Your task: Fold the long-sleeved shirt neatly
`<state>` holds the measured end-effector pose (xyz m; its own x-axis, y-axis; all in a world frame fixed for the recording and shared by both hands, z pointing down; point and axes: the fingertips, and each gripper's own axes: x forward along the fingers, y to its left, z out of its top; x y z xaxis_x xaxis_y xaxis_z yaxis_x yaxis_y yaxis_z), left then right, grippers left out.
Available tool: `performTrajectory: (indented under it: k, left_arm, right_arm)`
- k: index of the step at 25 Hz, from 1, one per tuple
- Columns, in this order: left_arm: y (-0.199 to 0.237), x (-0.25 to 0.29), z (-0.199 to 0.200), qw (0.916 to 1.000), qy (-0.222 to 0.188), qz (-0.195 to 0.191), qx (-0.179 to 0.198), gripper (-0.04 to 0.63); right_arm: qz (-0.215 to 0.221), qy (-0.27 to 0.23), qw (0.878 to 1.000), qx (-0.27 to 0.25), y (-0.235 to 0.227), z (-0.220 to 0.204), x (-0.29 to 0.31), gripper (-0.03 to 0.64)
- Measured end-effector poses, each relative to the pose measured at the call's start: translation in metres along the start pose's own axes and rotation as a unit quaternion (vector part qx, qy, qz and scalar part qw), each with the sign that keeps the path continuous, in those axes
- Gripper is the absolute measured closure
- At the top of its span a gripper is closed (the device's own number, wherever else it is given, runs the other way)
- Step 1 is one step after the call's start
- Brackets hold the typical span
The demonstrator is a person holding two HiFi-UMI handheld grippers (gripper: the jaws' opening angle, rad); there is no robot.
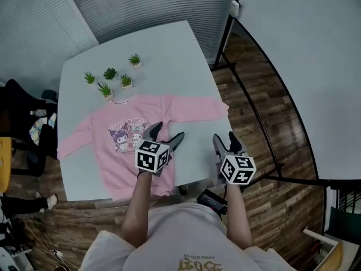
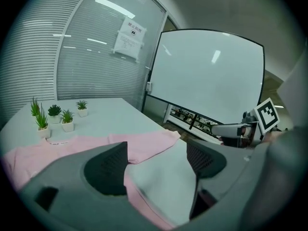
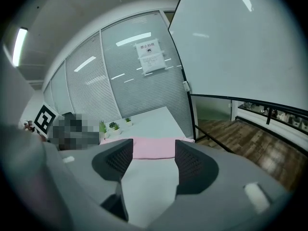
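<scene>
Nearest, left gripper (image 1: 168, 131) hangs over the pink shirt (image 1: 118, 162), spread flat on the white table (image 1: 163, 55); right gripper (image 1: 224, 137) over bare tabletop. Left gripper view: jaws wide apart, empty (pink cloth below). Right gripper view: likewise, sleeve (image 3: 151, 148) ahead.

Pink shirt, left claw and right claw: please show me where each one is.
pink shirt (image 1: 125, 133): head view, on the printed chest.
left claw (image 1: 169, 132): head view, midway between its fingertips.
right claw (image 1: 224, 138): head view, midway between its fingertips.

Floor: we see dark wood planks (image 1: 282, 151).
Walls: we face glass panels with closed blinds (image 1: 141, 4), with a paper notice (image 2: 130, 36) on them.
Furniture: white table (image 1: 169, 44); black-framed whiteboard (image 1: 304, 49).
Light: lit ceiling strip lamp (image 3: 19, 44).
</scene>
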<state>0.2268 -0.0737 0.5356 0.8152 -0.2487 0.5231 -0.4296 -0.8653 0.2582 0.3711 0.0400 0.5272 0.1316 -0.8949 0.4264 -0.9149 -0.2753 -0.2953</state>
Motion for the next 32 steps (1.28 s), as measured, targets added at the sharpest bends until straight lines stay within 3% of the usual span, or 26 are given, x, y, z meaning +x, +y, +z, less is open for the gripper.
performTrajectory:
  k: [11, 32]
  left_arm:
    - [0.013, 0.058, -0.015, 0.9978, 0.063, 0.016, -0.007, 0.210]
    - [0.020, 0.114, -0.038, 0.9935, 0.106, 0.035, -0.020, 0.222]
  right_arm:
    - [0.014, 0.063, 0.998, -0.016, -0.046, -0.013, 0.061, 0.345]
    - [0.001, 0.145, 0.989, -0.015, -0.114, -0.044, 0.134, 0.348]
